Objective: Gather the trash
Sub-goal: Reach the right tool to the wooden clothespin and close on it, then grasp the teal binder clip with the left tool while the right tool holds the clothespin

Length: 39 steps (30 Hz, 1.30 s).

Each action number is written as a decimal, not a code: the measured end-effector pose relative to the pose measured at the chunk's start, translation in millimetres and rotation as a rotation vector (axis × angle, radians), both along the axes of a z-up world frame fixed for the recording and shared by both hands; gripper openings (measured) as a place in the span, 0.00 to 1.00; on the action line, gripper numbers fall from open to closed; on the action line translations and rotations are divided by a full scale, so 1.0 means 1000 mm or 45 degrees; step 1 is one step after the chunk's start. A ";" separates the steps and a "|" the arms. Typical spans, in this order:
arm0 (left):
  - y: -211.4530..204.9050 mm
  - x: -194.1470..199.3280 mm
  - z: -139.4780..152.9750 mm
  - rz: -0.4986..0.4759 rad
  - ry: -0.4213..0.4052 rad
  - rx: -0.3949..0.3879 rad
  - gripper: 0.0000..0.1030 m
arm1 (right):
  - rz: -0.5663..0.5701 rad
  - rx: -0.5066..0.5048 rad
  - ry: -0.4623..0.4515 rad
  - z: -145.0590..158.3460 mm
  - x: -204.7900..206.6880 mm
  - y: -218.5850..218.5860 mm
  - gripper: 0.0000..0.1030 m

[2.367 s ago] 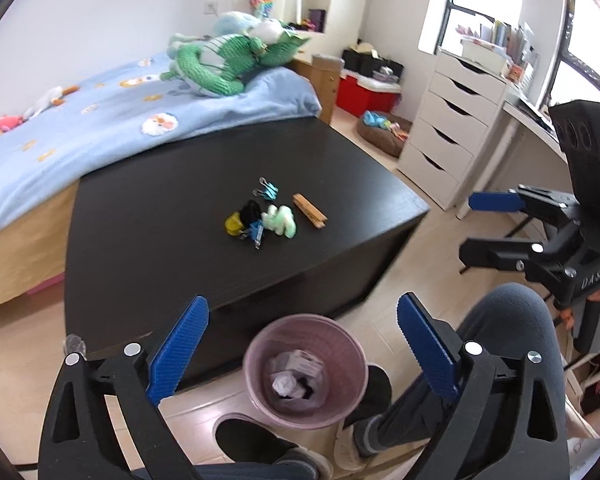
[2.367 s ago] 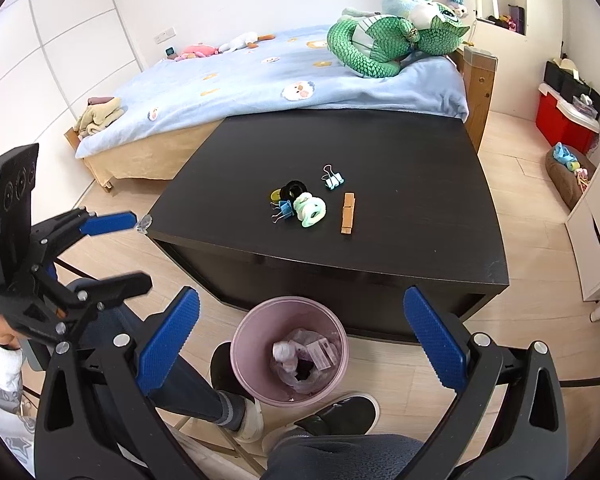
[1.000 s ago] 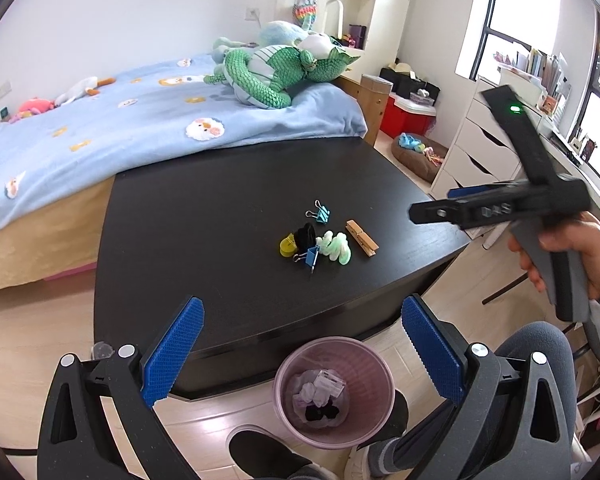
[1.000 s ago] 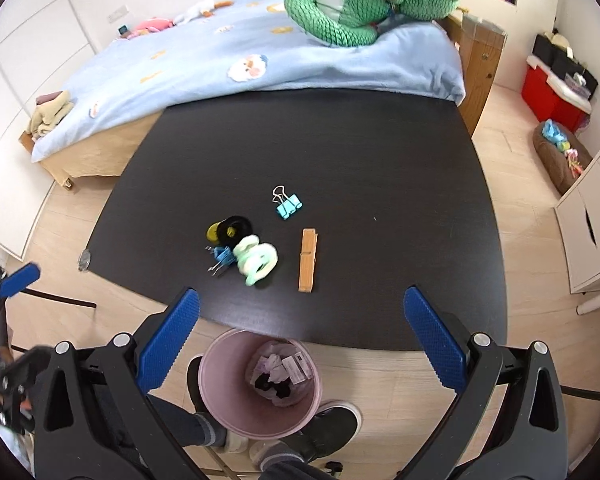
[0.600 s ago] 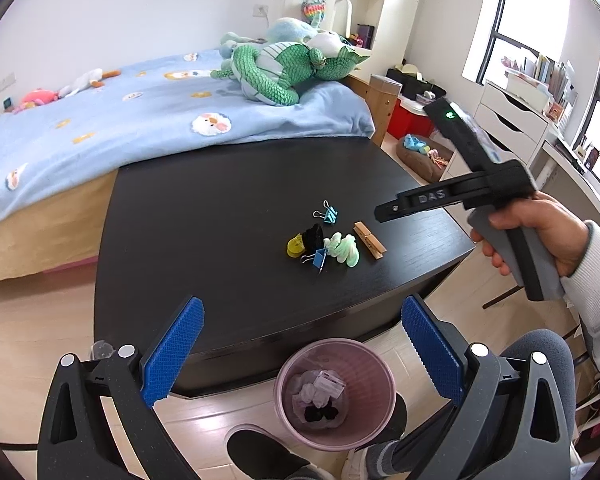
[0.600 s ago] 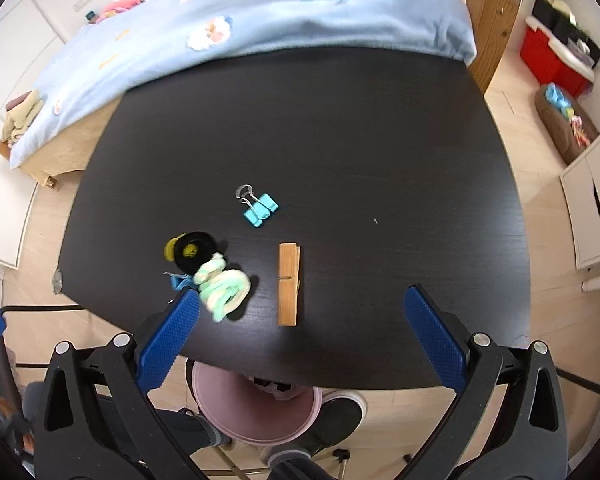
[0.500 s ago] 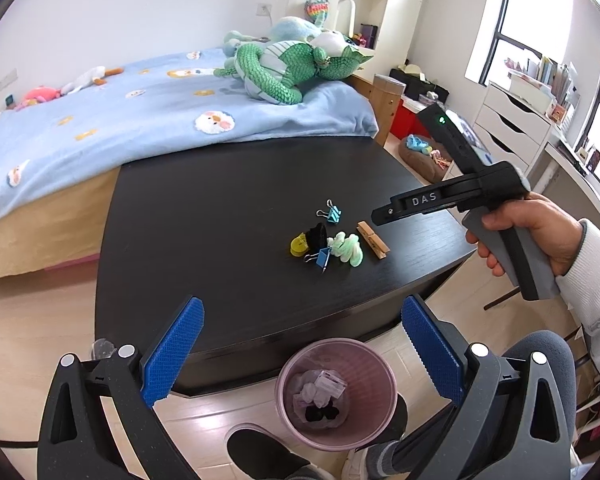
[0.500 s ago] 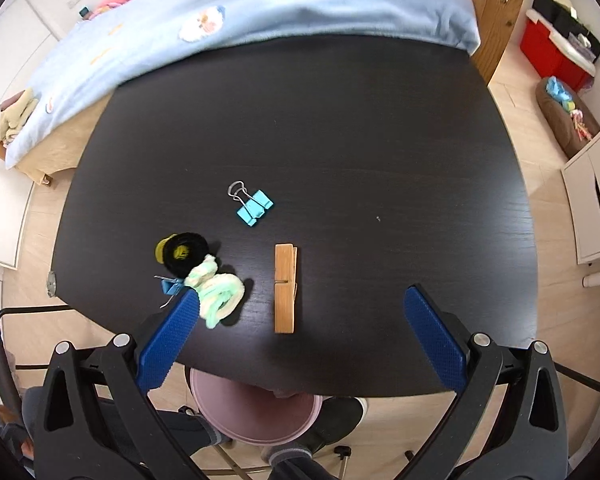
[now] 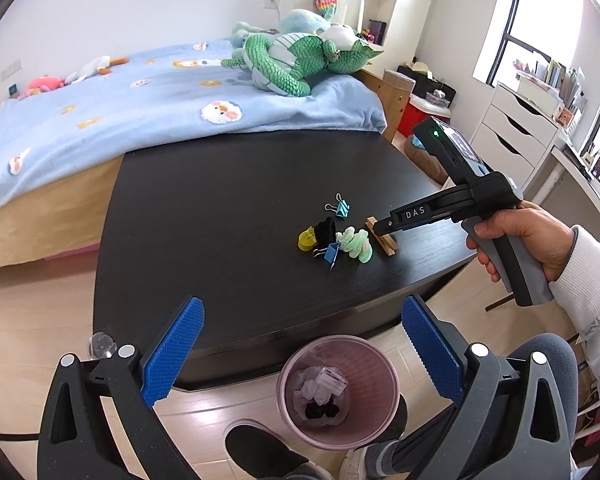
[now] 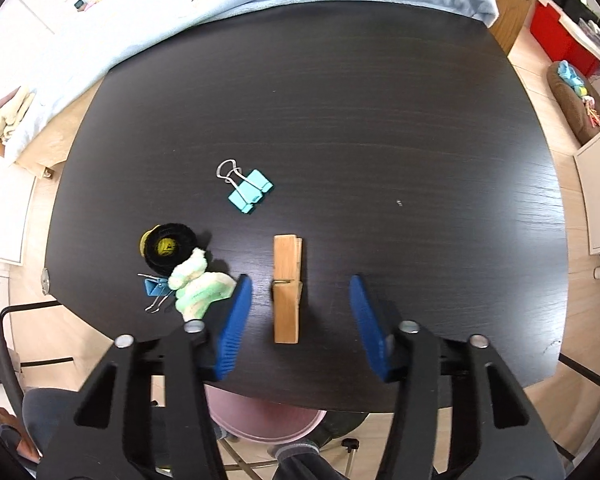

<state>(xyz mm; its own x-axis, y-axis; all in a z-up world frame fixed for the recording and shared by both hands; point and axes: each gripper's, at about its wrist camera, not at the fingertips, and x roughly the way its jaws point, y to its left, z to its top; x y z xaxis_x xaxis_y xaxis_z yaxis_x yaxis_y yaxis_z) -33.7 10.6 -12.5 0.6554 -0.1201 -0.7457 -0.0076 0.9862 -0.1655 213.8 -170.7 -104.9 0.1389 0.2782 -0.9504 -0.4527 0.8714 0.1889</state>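
Right tongs (image 10: 300,316) over black table (image 10: 380,120), jaws just narrowing, partly open and gripping nothing, wooden clothespin (image 10: 287,288) between pads, nearer the left one, untouched; risk: off-centre closing skews or flicks it, or left pad snags green fuzzy scrunchie (image 10: 198,286) just beside. Left tongs (image 9: 300,364) wide open, empty, pink bin (image 9: 338,390) below and between its pads. Counts: one bin, one scrunchie, one clothespin, one black-and-yellow roll (image 10: 168,248), two blue binder clips (image 10: 248,190).

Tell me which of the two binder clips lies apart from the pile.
The lighter teal binder clip; the darker blue binder clip lies against the green cloth.
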 end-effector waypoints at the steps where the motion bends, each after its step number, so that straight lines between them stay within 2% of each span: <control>1: 0.000 0.000 0.000 0.000 0.001 0.000 0.93 | 0.008 0.006 0.003 0.000 -0.001 0.001 0.43; 14: -0.002 0.004 -0.003 -0.007 0.012 -0.002 0.93 | 0.038 0.011 0.017 -0.008 -0.001 0.009 0.13; 23: -0.009 0.017 -0.002 -0.032 0.020 0.010 0.93 | 0.025 0.032 -0.005 -0.002 -0.001 -0.003 0.12; 29: -0.015 0.031 0.002 -0.042 0.009 0.047 0.93 | 0.027 0.069 -0.033 0.014 -0.013 -0.020 0.12; 39: -0.025 0.072 0.013 -0.149 -0.002 0.066 0.93 | 0.044 0.101 -0.078 0.034 -0.033 -0.041 0.12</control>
